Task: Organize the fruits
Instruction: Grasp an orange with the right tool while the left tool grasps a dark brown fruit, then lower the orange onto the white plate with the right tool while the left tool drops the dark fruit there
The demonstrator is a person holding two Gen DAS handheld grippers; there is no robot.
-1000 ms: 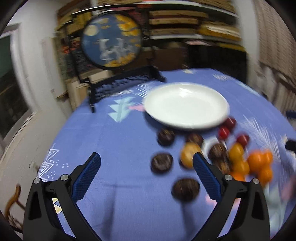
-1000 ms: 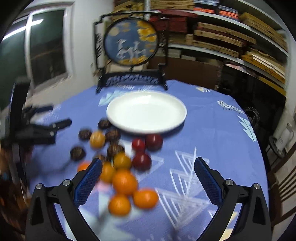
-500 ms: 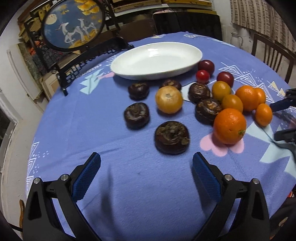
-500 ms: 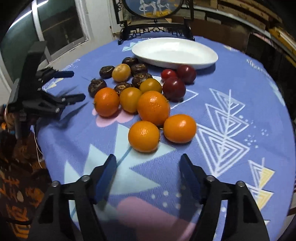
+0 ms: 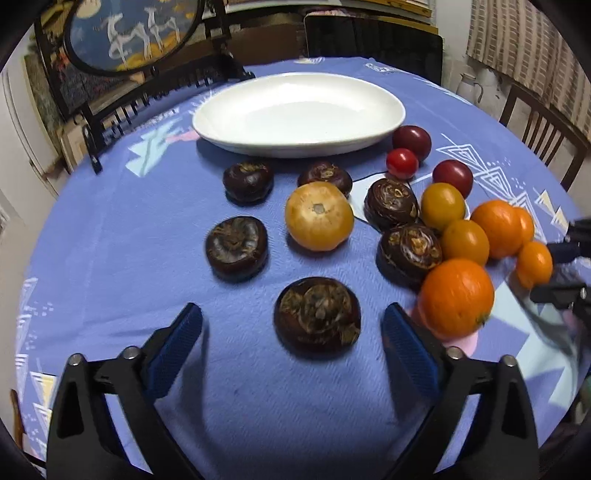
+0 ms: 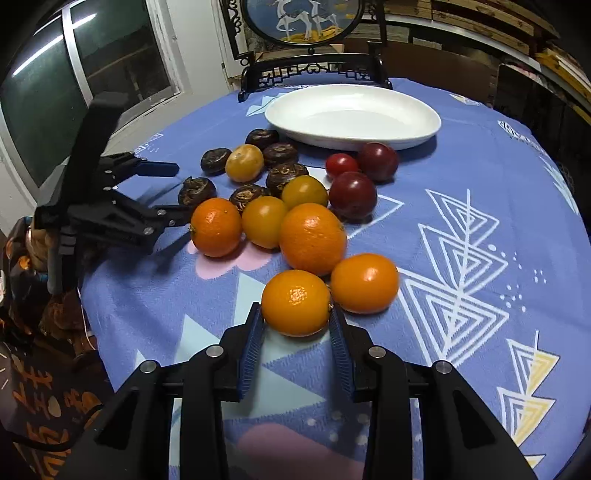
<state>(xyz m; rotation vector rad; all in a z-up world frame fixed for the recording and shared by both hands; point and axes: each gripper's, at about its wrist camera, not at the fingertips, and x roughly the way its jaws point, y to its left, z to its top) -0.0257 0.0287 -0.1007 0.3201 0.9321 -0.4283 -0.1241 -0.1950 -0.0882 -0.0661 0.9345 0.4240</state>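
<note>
The right gripper pinches a small orange between its blue pads, one pad against each side of the fruit. Whether that fruit rests on the blue tablecloth or is lifted just clear of it cannot be told, since the fingers hide its underside. A second small orange lies just beside it, touching or nearly so.

The left gripper is spread wide, its pads on either side of a dark brown water chestnut without touching it. The right pad nearly meets a large orange, and part of that fruit is hidden behind the finger.

The rest of the fruit sits in a loose cluster toward the middle of the cloth: more water chestnuts, yellow-orange round fruits, oranges and three dark red fruits. Several overlap, so their contact points are hard to read. Beyond the cluster, toward the far edge of the table, stands a white plate holding nothing. Behind it a round painted screen on a dark carved stand is cut off at the top in both views.

In the left wrist view the right gripper appears only as a blurred dark shape at the right margin, with the small oranges half hidden there.
</note>
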